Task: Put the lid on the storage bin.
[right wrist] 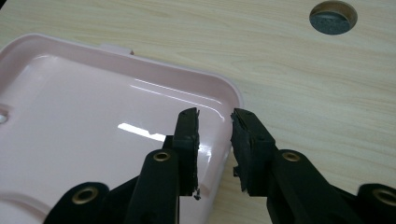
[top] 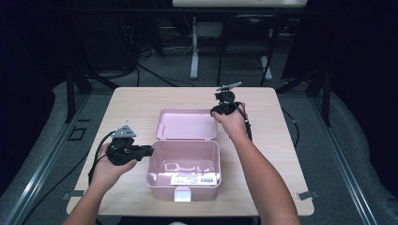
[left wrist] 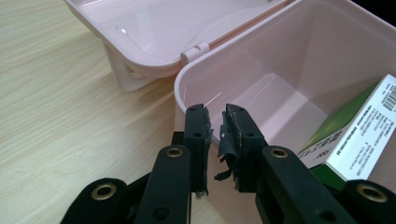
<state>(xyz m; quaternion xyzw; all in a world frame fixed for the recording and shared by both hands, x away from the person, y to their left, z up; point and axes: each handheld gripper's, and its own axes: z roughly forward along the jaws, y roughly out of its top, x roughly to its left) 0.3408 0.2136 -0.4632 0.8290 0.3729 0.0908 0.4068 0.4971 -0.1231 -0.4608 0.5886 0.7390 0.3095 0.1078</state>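
Note:
A pink plastic box (top: 162,187) stands open mid-table, its lid (top: 185,124) lying flat behind it on the hinge. Inside lies a green and white carton (left wrist: 364,130) with a barcode label (top: 195,179). My left gripper (top: 150,150) points at the box's left wall near the hinge corner. Its jaws (left wrist: 217,123) stand a narrow gap apart at the box wall (left wrist: 289,56), nothing between them. My right gripper (top: 215,112) is at the lid's far right corner. It (right wrist: 215,126) is open, one jaw over the lid (right wrist: 93,116), the other outside over the table.
The light wooden table (top: 272,140) has a round cable hole (right wrist: 333,17) beyond the lid. A pale latch (top: 182,193) sits on the box's front wall. Dark floor, cables and table legs lie behind the table.

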